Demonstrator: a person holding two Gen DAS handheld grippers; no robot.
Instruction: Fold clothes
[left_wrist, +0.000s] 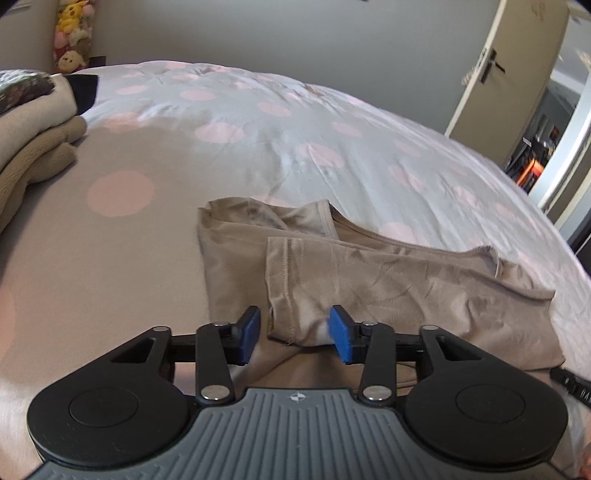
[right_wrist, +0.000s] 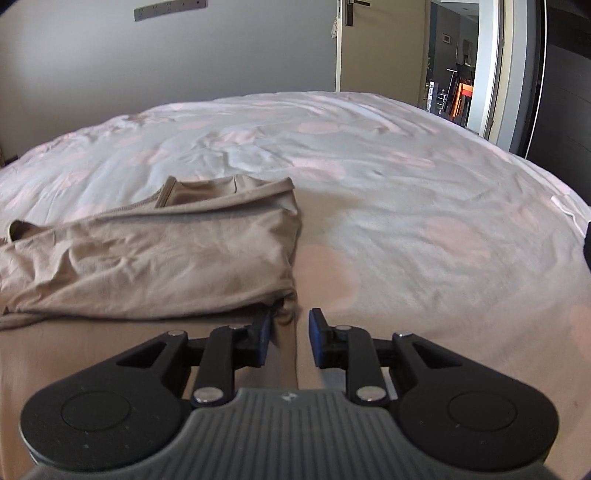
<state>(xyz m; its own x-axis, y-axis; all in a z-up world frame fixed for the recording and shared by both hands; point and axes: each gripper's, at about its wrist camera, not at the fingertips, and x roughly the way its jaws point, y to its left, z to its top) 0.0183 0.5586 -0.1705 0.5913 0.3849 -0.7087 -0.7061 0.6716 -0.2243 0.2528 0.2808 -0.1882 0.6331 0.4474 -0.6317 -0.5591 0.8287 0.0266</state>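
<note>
A tan garment (left_wrist: 369, 280) lies partly folded on the bed, with a sleeve laid across its body. In the left wrist view my left gripper (left_wrist: 294, 334) is open, its blue pads on either side of the garment's near hem edge. In the right wrist view the same garment (right_wrist: 155, 258) lies to the left. My right gripper (right_wrist: 290, 338) is open at the garment's near right corner, which sits just ahead of the left pad.
The bed (left_wrist: 258, 122) has a pale cover with pink dots. A stack of folded beige clothes (left_wrist: 33, 144) sits at the left edge. Plush toys (left_wrist: 72, 33) hang at the back left. An open door (right_wrist: 380, 48) stands beyond the bed.
</note>
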